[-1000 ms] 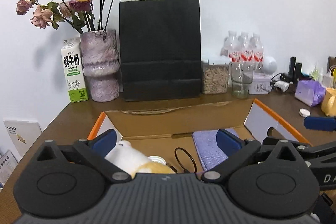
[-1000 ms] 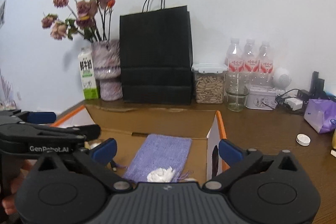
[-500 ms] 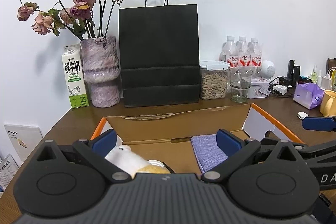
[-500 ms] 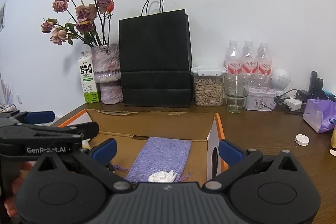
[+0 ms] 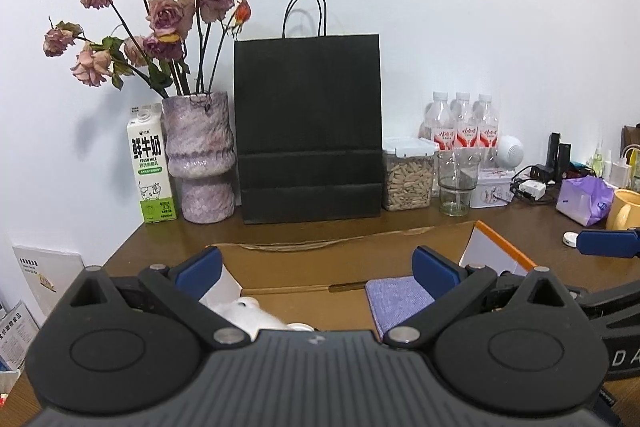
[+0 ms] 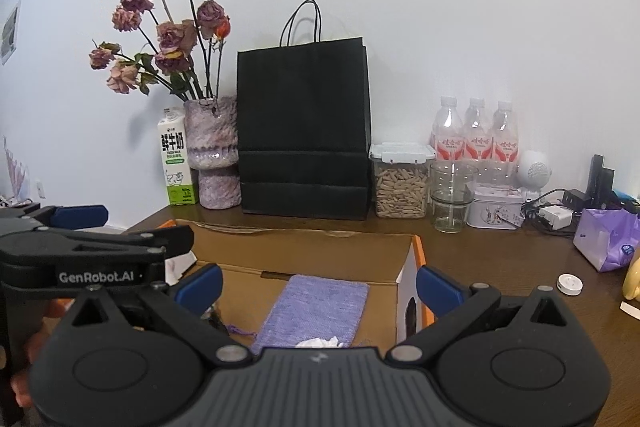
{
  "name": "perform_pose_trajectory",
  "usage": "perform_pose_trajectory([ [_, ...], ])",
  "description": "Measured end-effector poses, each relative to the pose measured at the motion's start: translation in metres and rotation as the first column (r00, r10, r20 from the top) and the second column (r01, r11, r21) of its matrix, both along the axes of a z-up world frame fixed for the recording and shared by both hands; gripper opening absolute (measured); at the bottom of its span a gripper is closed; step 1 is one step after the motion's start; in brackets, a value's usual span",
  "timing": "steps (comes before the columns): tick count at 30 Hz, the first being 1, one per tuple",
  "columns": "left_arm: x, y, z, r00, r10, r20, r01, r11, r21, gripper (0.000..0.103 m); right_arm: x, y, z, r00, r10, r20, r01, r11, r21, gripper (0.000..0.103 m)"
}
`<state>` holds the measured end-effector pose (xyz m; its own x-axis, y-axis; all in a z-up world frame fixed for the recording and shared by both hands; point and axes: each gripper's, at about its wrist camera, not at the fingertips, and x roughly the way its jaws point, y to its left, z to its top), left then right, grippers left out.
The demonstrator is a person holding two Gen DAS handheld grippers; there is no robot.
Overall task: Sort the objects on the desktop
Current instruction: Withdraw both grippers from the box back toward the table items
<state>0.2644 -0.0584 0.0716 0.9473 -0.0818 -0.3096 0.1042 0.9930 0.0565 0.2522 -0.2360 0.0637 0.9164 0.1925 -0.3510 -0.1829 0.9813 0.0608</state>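
- 2 grippers hover side by side over the open box [image 6: 304,251]; the left gripper [image 5: 316,269] and the right gripper [image 6: 318,285] both have their jaws spread wide and hold nothing.
- Sorted items lie inside the box: a purple pouch [image 6: 316,307] flat on the floor, a crumpled white tissue [image 6: 320,342] on its near end, and a white object [image 5: 248,313] in the left half, largely hidden by the left gripper body.
- Pouch long axis: runs from the near edge of the box toward the far wall, roughly in line with the right gripper's fingers. It lies directly ahead of and below that gripper, between the 2 fingers in the view.
- Desk [image 6: 500,267] items outside the box: a small white cap [image 6: 569,283], a purple packet [image 6: 608,245] and part of a yellow mug [image 5: 624,209]. All 3 lie to the right of the box.
- Judgement: the right gripper is the nearer one to these. The cap lies ahead and to its right, apart from the box wall, so the next move calls for a rightward swing.
- Risk, as judged: the raised orange-edged flap [image 6: 418,259] stands between gripper and cap.
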Motion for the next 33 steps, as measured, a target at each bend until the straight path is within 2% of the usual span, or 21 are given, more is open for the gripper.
perform_pose_trajectory([
  [7,-0.020,0.001,0.014,1.000,0.001,0.023,-0.001,1.000,0.011,0.103,-0.019,0.003,0.013,1.000,0.000,0.024,0.000,1.000,-0.004,0.103],
  [17,-0.053,0.013,0.025,1.000,0.008,0.029,-0.008,1.000,-0.009,0.103,-0.060,0.009,0.028,0.998,0.021,0.058,-0.020,1.000,-0.020,0.103],
  [33,-0.108,0.052,0.009,0.998,0.054,-0.020,-0.055,0.997,-0.045,0.103,-0.125,0.011,0.010,0.999,0.047,0.027,-0.045,0.998,-0.053,0.103],
])
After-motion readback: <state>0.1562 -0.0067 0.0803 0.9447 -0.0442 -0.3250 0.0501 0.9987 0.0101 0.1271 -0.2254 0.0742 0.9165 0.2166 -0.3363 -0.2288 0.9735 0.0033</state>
